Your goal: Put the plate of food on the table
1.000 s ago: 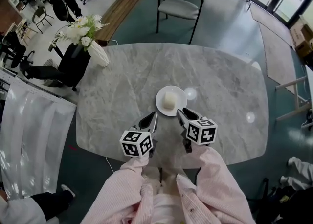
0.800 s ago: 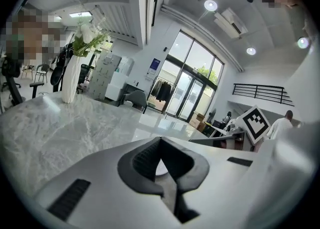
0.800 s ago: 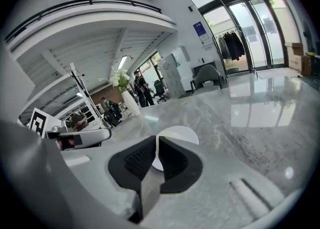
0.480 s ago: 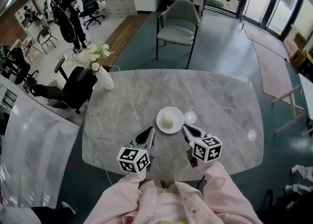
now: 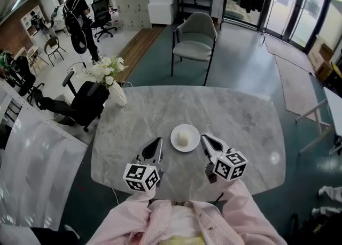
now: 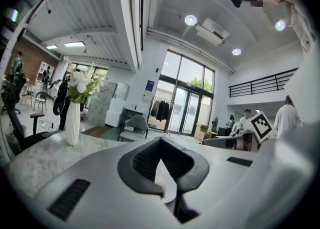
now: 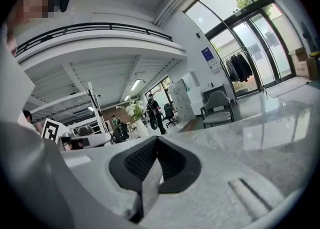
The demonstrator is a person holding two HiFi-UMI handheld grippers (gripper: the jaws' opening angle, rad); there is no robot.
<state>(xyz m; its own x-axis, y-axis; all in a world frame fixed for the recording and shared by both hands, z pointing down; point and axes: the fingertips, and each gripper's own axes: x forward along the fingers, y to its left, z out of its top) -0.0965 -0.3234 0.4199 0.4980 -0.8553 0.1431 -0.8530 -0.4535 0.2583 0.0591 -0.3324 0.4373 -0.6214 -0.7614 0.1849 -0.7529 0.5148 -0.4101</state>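
Head view: plate (image 5: pixel 175 141) holding one pale food lump (image 5: pixel 183 138) sits on table (image 5: pixel 240 121) between left gripper (image 5: pixel 158 141) and right gripper (image 5: pixel 204 137), both jaws pressed together, empty.

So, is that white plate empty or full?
Not empty: the plate, flat on the table, holds one pale lump of food.
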